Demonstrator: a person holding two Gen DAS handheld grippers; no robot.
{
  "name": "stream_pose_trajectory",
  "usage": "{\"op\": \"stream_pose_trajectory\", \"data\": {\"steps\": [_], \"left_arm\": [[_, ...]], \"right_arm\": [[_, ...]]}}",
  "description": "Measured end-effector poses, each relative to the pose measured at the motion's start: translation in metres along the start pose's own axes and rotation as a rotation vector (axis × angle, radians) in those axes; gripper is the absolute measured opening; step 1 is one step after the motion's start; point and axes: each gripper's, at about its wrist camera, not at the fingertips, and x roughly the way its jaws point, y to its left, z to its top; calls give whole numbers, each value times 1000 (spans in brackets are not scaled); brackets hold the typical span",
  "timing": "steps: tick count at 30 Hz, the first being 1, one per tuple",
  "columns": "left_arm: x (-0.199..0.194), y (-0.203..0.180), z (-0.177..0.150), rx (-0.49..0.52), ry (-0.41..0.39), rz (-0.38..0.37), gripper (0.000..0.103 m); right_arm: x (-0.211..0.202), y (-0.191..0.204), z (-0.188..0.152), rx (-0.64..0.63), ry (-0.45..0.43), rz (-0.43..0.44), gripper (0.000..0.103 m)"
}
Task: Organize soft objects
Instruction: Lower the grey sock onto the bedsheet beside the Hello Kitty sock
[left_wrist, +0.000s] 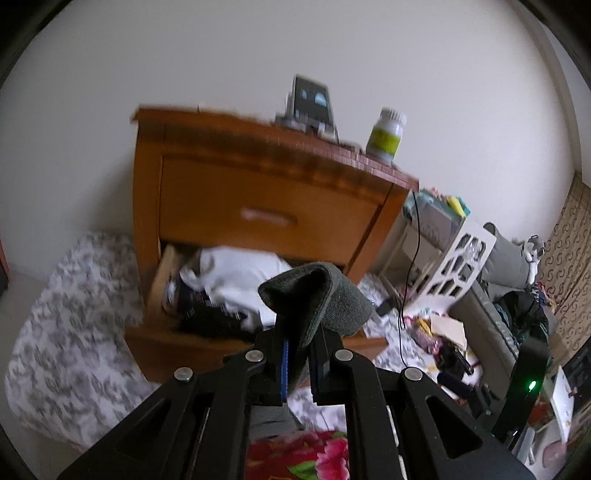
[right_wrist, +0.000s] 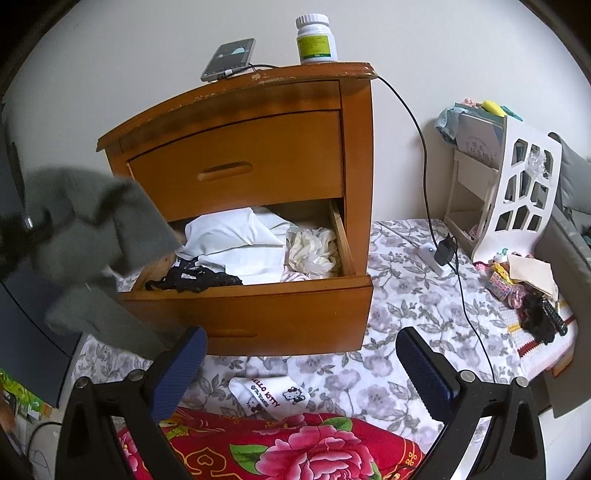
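Note:
My left gripper (left_wrist: 301, 363) is shut on a folded grey sock (left_wrist: 317, 299) and holds it up in front of the open lower drawer (left_wrist: 184, 336) of a wooden nightstand. The same grey sock (right_wrist: 96, 236) shows blurred at the left of the right wrist view, beside the drawer (right_wrist: 258, 310). The drawer holds white cloth (right_wrist: 236, 243), a cream crumpled cloth (right_wrist: 314, 251) and a black lace item (right_wrist: 195, 277). My right gripper (right_wrist: 299, 373) is open and empty above a white Hello Kitty sock (right_wrist: 269, 397) lying on the floral sheet.
A phone (right_wrist: 229, 59) on a cable and a pill bottle (right_wrist: 316, 38) stand on the nightstand top. A white cut-out rack (right_wrist: 517, 192) and small clutter (right_wrist: 524, 291) sit at the right. A red floral blanket (right_wrist: 288, 446) lies near me.

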Motion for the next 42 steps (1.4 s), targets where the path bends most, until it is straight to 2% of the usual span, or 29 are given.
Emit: {"op": "stream_pose_trajectory", "data": {"steps": [13,18,24,32,38,40,42], "left_arm": [[57,4,-50,-12,183,17,9],[91,5,-77,29,256,73,9],[135,26,-115,-59,381,85,9],[151,42,-132,-129,430,101,9],[145,40,-124,-119,429,107,10],[140,40,-120,-115,425,113,16],[133,38,-114,-107,410,113,30]], "right_arm": [[11,-2,-5,3,26,-1,103],[15,1,-7,-6,39,0,103],[23,2,-10,-18,61,2,103],[33,0,-14,-21,86,-4,103],[34,2,-14,-27,87,-6,103],[33,2,-14,-28,84,-8,103],[32,2,-13,-27,80,-9,103]]}}
